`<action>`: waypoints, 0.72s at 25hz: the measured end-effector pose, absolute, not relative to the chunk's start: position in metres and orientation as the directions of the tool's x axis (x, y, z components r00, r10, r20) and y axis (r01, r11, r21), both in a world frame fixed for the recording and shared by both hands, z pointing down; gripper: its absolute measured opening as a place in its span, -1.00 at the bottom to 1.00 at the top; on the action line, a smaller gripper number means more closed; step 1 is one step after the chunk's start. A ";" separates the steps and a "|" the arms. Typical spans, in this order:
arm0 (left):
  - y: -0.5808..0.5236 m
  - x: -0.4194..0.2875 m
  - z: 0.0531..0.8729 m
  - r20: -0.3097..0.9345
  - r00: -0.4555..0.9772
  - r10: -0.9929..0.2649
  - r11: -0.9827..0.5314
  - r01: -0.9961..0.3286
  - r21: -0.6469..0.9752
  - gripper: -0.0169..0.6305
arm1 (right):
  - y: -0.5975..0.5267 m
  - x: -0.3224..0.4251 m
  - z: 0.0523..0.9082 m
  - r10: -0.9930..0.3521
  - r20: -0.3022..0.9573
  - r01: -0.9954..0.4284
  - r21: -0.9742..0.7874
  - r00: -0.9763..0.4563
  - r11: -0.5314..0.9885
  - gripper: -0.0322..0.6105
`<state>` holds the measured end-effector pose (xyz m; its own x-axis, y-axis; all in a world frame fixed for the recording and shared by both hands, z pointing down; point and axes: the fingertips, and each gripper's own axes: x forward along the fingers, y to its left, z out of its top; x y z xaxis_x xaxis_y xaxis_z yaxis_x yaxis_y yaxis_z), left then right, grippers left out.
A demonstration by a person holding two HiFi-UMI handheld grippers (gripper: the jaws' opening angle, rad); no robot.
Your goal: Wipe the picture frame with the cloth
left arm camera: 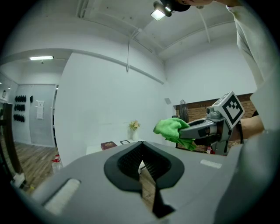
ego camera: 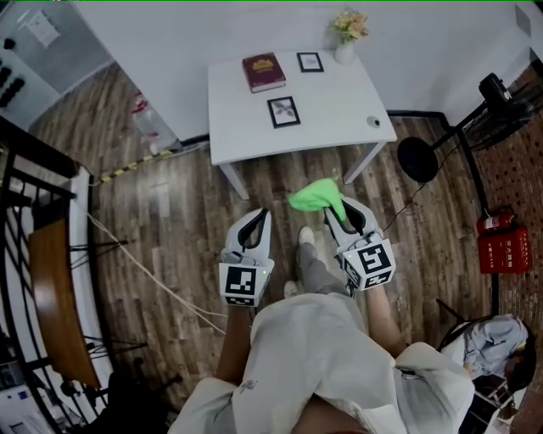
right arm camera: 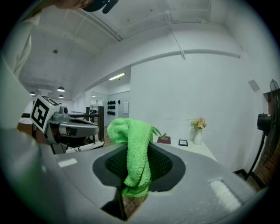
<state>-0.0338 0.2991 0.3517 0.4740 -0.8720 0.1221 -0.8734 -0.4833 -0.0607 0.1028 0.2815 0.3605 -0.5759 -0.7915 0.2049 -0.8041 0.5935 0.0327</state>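
Wood-plank floor (ego camera: 170,212) fills the head view, with a white worktop (ego camera: 339,110) set against a pale wall.

On the near side of the worktop, well short of its edge, the right hand-held gripper (ego camera: 342,209) is clamped on a bright green cloth (ego camera: 317,195). In the right gripper view the cloth (right arm camera: 133,153) hangs in a folded strip between the closed jaws, bunched above them and trailing below. The left hand-held gripper (ego camera: 257,219) hangs beside it, equally short of the worktop. Its jaws are together with nothing between them.

At the worktop's middle lies a dark picture frame (ego camera: 283,111), flat and face up. It looks nearly square from here, so its long axis is hard to judge. Its edges are turned slightly off the worktop's edges.

A second dark frame (ego camera: 310,61) sits near the worktop's far edge, its long side running along that edge. Whether it lies flat or leans cannot be told.

Just right of it, at the far right corner, a small white vase (ego camera: 344,52) holds pale flowers (ego camera: 350,25). A dark red book (ego camera: 264,71) lies at the far left.

A small round item (ego camera: 373,121) near the worktop's right edge is too small to identify.

The person's light clothing cuts off the bottom of the head view.
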 end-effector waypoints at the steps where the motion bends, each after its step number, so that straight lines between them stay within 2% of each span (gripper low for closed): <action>1: 0.292 -0.035 0.351 0.123 0.471 -0.874 -0.480 -0.876 -0.058 -0.89 | 0.274 0.101 0.360 -0.789 0.206 -0.802 0.030 -0.579 0.597 -0.59; 18: 0.131 -0.023 0.349 0.178 0.391 -0.903 -0.407 -0.911 -0.062 -0.89 | 0.102 0.104 0.356 -0.720 0.211 -0.739 -0.021 -0.662 0.673 -0.59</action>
